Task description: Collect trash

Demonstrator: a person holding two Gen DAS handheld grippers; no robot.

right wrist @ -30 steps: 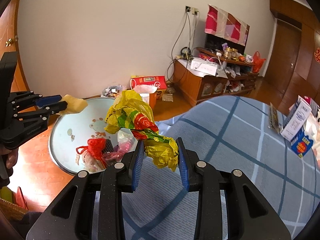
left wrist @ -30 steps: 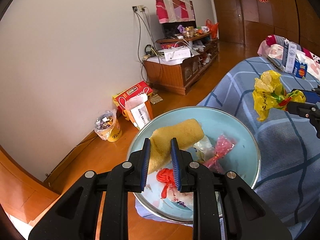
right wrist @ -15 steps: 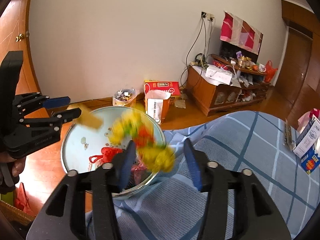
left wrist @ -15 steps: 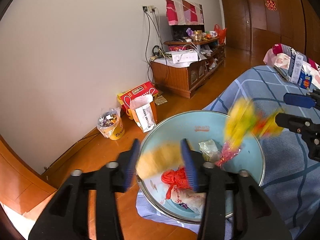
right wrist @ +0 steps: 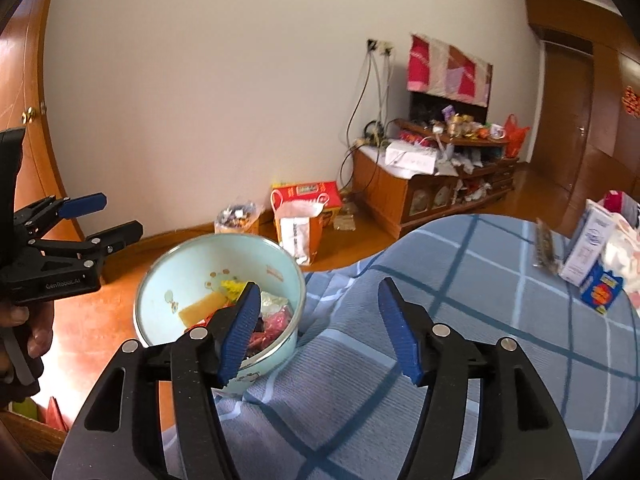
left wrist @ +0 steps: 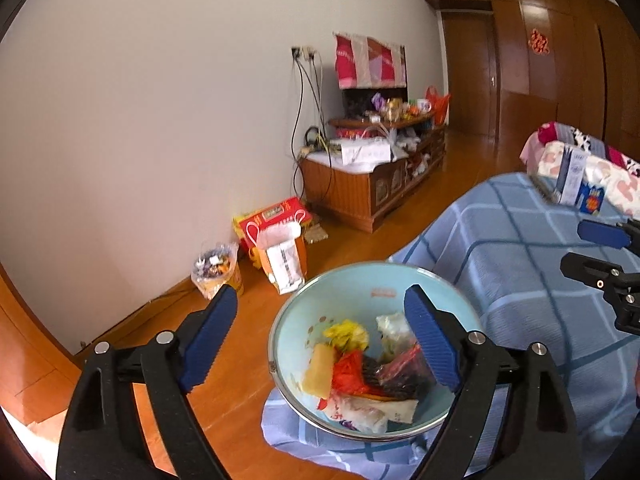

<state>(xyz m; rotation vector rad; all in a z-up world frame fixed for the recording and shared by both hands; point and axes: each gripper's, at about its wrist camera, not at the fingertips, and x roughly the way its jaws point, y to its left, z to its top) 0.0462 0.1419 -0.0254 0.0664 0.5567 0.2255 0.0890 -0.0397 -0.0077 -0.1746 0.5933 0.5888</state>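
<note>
A light blue basin [left wrist: 360,280] [right wrist: 168,276] stands on the edge of the blue checked bed cover. In it lie a tan spongy piece [left wrist: 318,370] [right wrist: 202,306], a yellow plastic bag [left wrist: 348,332] [right wrist: 232,286], red wrappers [left wrist: 348,372] and other trash. My left gripper [left wrist: 320,344] is open and empty above the basin; it also shows in the right wrist view [right wrist: 110,218]. My right gripper [right wrist: 320,332] is open and empty over the bed beside the basin; it also shows in the left wrist view [left wrist: 588,248].
The blue checked bed [right wrist: 460,300] fills the right side, with cartons [right wrist: 588,248] at its far end. On the wooden floor by the wall stand a red box [left wrist: 276,220], an orange paper bag [left wrist: 284,256] and a snack tub [left wrist: 218,270]. A TV cabinet [left wrist: 372,176] stands behind.
Both grippers have opened. The tan piece fell from my left gripper and the yellow bag from my right gripper into the basin. Both grippers have drawn back.
</note>
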